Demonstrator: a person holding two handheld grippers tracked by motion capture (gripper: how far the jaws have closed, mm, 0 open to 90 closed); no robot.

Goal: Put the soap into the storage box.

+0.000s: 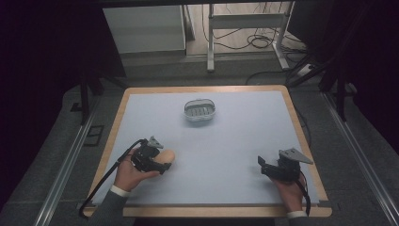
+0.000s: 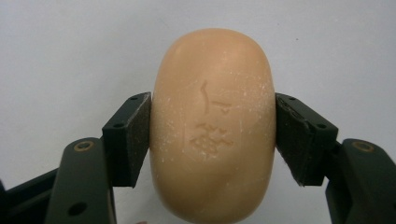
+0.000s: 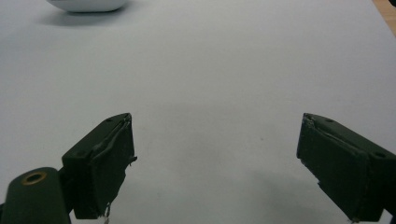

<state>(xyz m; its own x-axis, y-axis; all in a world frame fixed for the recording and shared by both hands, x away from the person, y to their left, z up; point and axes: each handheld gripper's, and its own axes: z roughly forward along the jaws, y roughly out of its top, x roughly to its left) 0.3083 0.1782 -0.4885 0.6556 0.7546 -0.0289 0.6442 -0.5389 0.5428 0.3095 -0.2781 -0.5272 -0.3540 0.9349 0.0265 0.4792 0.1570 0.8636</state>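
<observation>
I have the left gripper (image 1: 162,161) near the table's left edge, its jaws clamped on the two long sides of one tan oval bar of soap (image 2: 212,126); in the left gripper view both pads press flat against it, and an embossed mark shows on its top face. From the high view I cannot tell whether the soap rests on the mat or sits just above it. My right gripper (image 1: 261,165) is near the right front corner, jaws spread wide apart with bare mat between them. One white soap dish (image 1: 200,111) stands well apart from both, toward the far middle of the table (image 1: 141,89). The pale mat (image 1: 235,141) between grippers and dish lies open. Count: one soap, one dish, two grippers.
</observation>
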